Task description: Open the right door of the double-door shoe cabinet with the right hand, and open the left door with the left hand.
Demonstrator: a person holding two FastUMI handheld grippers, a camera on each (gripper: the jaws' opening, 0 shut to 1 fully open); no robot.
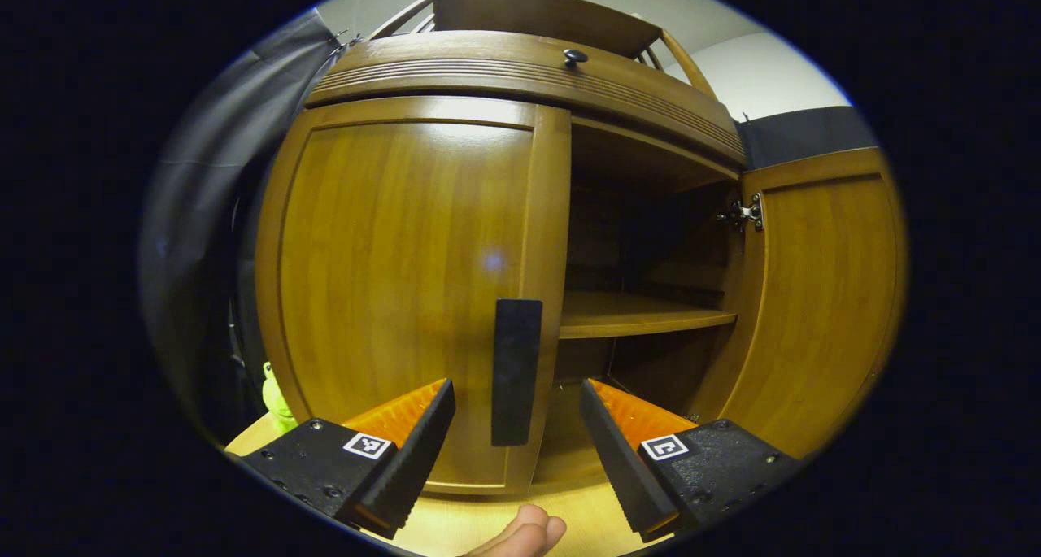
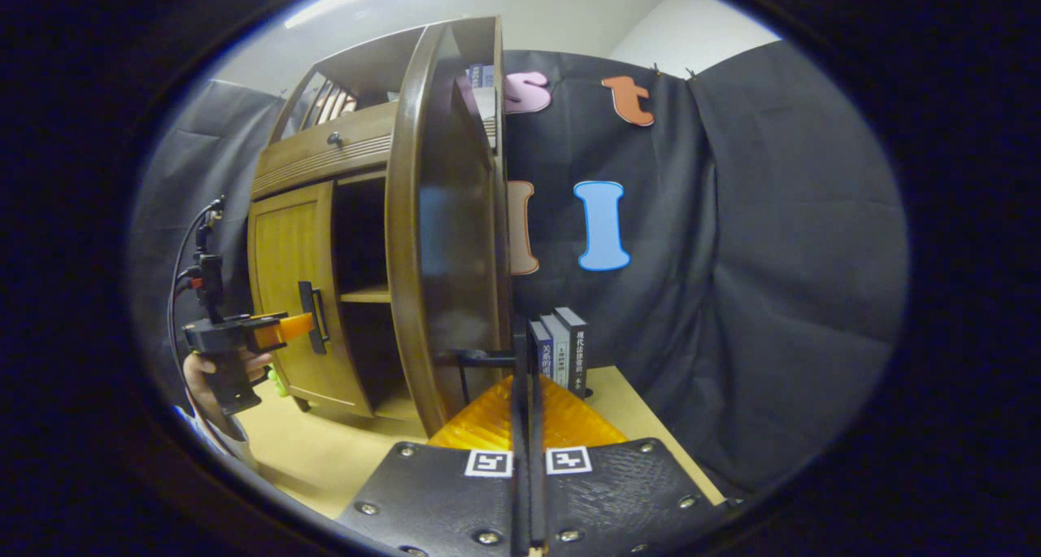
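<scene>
Before left handle (image 1: 516, 370), open hand-held gripper (image 1: 516, 427)

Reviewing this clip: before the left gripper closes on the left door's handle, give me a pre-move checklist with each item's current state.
1. Right door swung open: ok.
2. Left door shut, awaiting pull: ok.
3. Left gripper open, its fingers either side of the left door handle: ok.
4. Fingers deep enough around the handle: cannot tell; in the right gripper view the left gripper reaches the handle.
5. Right gripper closed at the open door's handle bar: ok.
6. Books beside the cabinet clear of the right door: ok.
</scene>
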